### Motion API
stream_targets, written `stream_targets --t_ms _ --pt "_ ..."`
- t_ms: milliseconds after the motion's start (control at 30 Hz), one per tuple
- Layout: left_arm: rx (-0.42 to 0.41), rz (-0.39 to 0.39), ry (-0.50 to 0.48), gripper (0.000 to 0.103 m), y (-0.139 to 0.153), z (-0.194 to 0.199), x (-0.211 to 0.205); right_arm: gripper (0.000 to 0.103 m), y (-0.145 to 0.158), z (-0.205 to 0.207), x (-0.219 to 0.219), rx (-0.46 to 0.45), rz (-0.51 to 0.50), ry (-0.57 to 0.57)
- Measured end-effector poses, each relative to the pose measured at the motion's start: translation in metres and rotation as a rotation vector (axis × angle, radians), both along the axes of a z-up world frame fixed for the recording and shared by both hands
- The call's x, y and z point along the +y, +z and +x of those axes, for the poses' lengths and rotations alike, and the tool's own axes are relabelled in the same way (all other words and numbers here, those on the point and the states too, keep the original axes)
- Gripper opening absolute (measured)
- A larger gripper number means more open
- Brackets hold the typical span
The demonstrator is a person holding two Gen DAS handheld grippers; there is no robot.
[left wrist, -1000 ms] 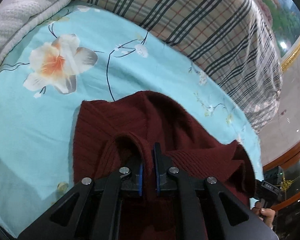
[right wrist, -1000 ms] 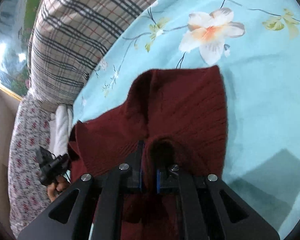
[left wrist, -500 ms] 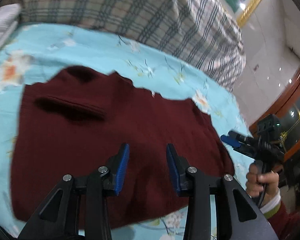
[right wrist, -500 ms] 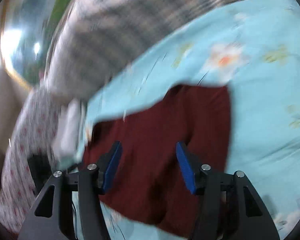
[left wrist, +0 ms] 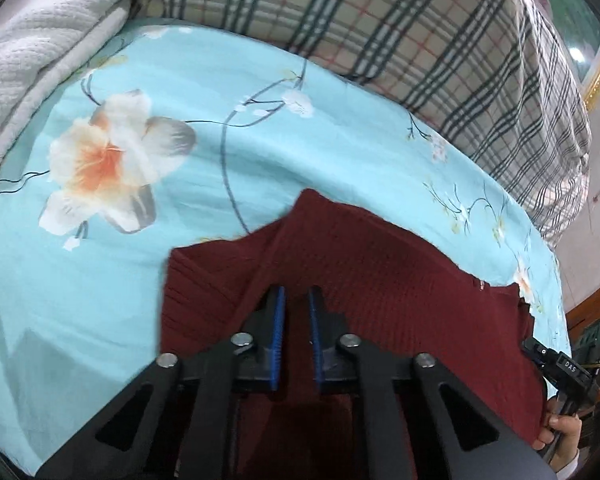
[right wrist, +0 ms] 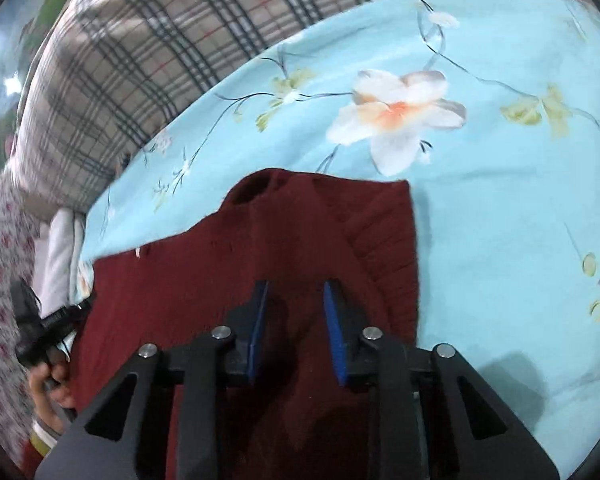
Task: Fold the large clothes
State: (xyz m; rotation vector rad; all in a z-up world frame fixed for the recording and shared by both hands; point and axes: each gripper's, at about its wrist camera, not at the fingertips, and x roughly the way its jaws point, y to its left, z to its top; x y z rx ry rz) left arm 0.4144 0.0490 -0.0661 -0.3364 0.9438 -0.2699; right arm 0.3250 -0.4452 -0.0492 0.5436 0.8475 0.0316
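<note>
A dark red ribbed knit sweater (left wrist: 380, 280) lies spread on a bed, over a light blue sheet printed with white and orange flowers (left wrist: 112, 240), at the sheet's near edge. In the right wrist view its ribbed hem or cuff (right wrist: 384, 248) sits at the right, and a rounded opening (right wrist: 252, 192) shows at its far edge. The left tongs (left wrist: 296, 332) stand over the knit with the blue pads a narrow gap apart, nothing pinched between them. The right tongs (right wrist: 296, 328) are parted wider, also holding nothing. The knit looks soft, thick and limp, likely to sag and stretch when lifted, so the firmer ribbed edges or corners seem the best places to pinch. Beyond the sheet, a plaid quilt (left wrist: 380, 28) lies along the far side, and a white textured blanket (left wrist: 40, 40) at the far left.
</note>
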Motion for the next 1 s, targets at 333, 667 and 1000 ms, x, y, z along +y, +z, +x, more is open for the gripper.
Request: stream_targets --t_ms 333,667,1000 --pt "-0.043 -0.048 0.006 0.039 0.036 -0.093 0.008 0.029 0.026 -0.057 0.016 -0.036 0.054 -0.002" --pt "0.042 -0.196 0.002 0.056 0.029 -0.202 -0.002 0.029 0.016 -0.126 0.053 -0.003 0.034 0.082" --pt "0.146 -0.313 0.079 0.080 -0.008 -0.211 0.011 0.029 0.032 -0.143 0.059 -0.040 0.046 0.066"
